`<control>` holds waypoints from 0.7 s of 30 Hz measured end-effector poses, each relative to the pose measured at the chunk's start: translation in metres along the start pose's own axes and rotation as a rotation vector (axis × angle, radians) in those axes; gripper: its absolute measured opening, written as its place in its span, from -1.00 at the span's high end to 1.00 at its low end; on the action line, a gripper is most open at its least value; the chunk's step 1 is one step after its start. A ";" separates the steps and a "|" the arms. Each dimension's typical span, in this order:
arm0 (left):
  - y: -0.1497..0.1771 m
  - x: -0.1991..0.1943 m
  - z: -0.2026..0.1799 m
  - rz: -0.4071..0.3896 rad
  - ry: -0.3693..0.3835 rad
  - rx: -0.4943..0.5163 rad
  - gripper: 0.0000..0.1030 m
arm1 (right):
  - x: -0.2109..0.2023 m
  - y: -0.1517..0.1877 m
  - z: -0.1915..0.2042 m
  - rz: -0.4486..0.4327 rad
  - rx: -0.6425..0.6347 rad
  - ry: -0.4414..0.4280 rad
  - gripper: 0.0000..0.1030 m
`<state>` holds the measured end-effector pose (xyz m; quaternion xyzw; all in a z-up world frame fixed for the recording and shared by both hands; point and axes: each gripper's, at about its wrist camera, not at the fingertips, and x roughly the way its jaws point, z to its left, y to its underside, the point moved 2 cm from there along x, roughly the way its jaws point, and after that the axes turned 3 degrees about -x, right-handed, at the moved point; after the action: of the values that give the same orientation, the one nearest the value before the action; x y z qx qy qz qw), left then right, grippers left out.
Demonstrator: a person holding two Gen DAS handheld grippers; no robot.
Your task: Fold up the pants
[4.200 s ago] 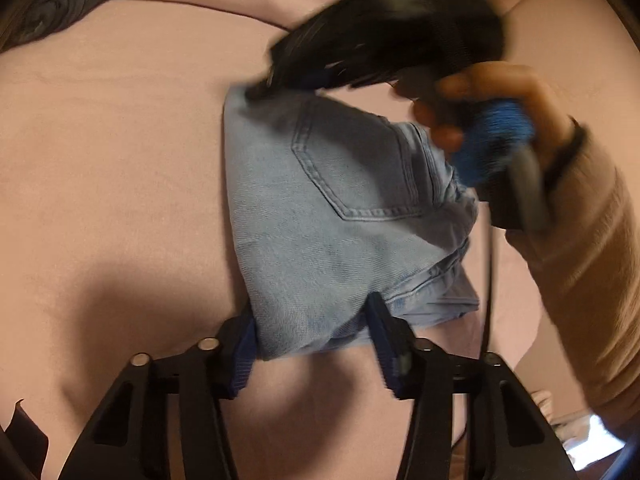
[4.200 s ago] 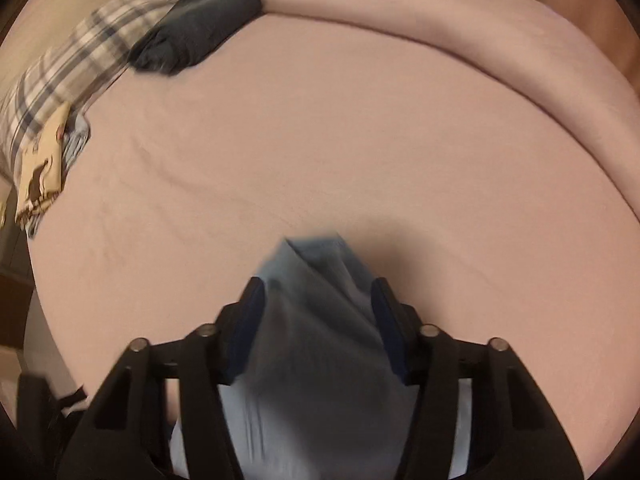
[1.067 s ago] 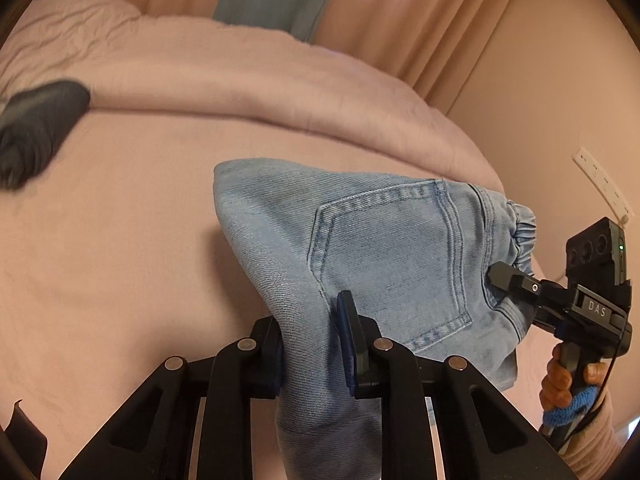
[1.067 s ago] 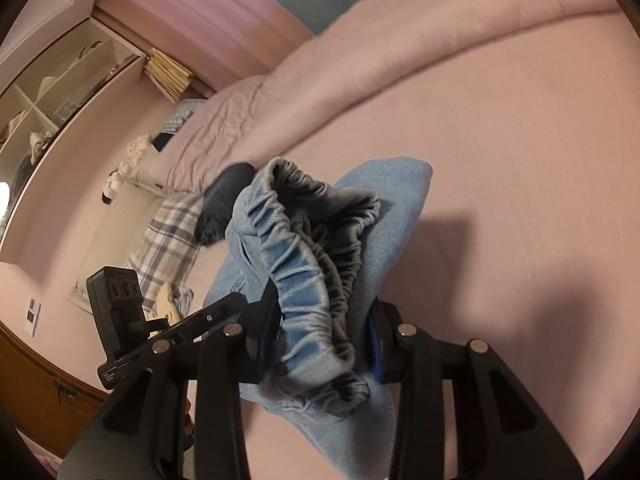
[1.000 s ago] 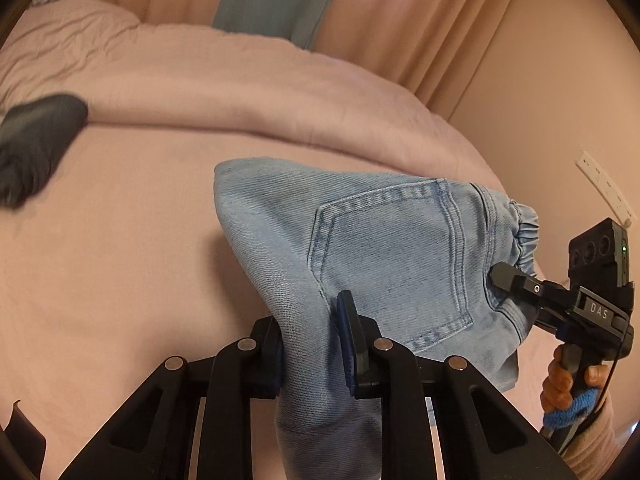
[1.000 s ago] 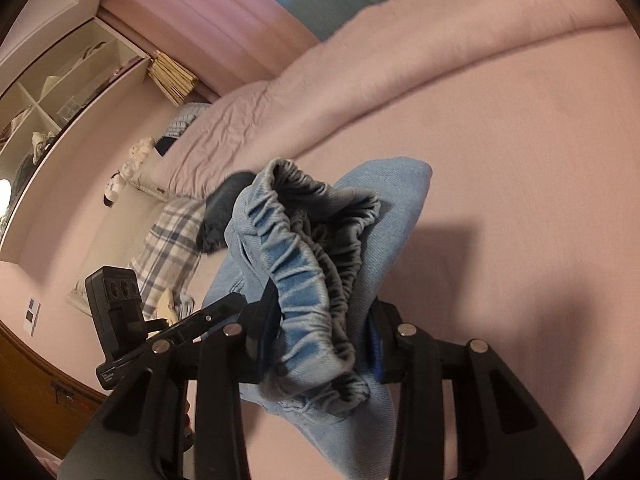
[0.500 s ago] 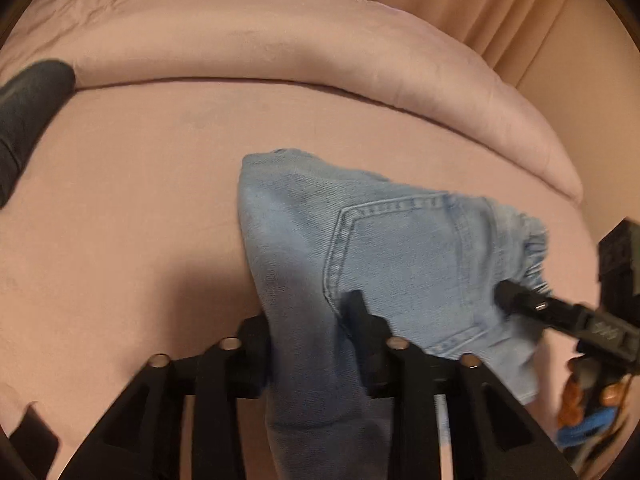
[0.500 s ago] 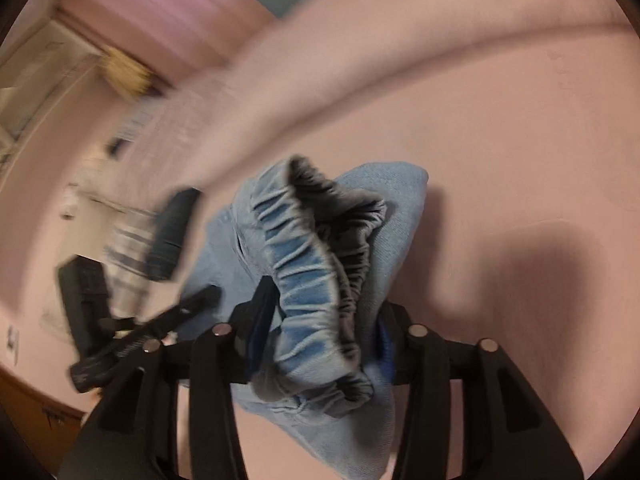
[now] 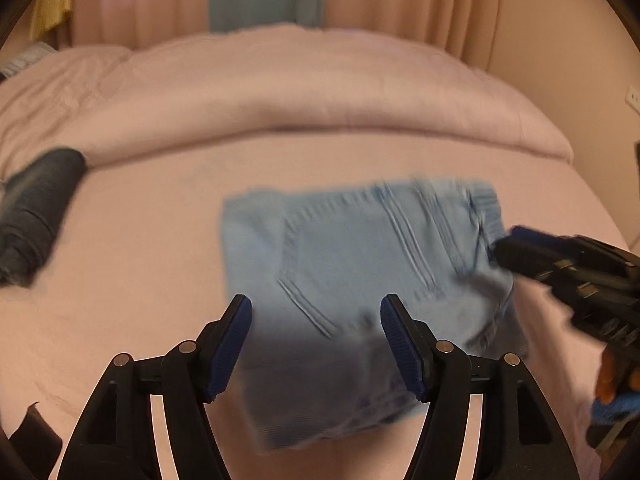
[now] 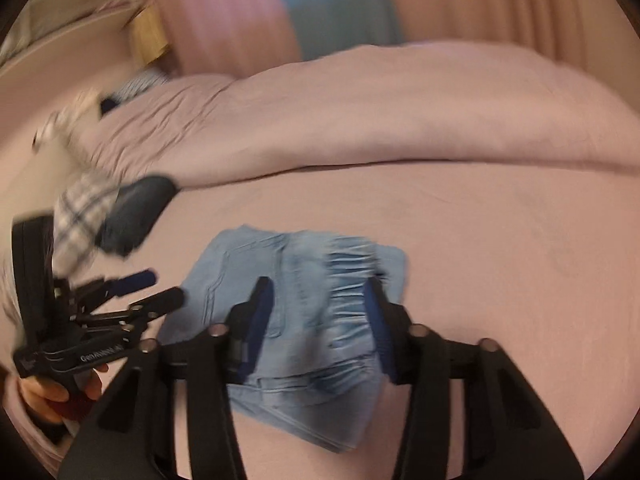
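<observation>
Dropped flat since earlier: folded denim pants [image 9: 360,256], stitched pocket up; left claw [image 9: 316,332] opening wide, right claw [image 10: 320,320] narrowing, gripping nothing.

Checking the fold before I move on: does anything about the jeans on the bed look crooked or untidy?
Nothing stands out. The folded jeans lie as a compact, roughly square bundle on the pink bedspread, back pocket up. Blur hides finer creases.

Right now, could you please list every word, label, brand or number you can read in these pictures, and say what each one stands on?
"GenRobot.ai", doubtful through blur: white lettering on the black left gripper body, right wrist view.
Markings on the black right gripper, left wrist view: too blurred to read.
Folded light blue denim pants: no readable label.
</observation>
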<state>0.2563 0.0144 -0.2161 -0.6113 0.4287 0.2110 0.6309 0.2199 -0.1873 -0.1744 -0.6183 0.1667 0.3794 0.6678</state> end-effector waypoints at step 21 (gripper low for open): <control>-0.012 -0.192 -0.032 -0.151 -0.260 -0.017 -0.74 | -0.139 -0.008 0.059 0.064 -0.099 0.108 -0.31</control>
<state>0.1522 0.0313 -0.0517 -0.6146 0.2943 0.2438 0.6901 0.1199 -0.1729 -0.0615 -0.6644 0.2032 0.3744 0.6141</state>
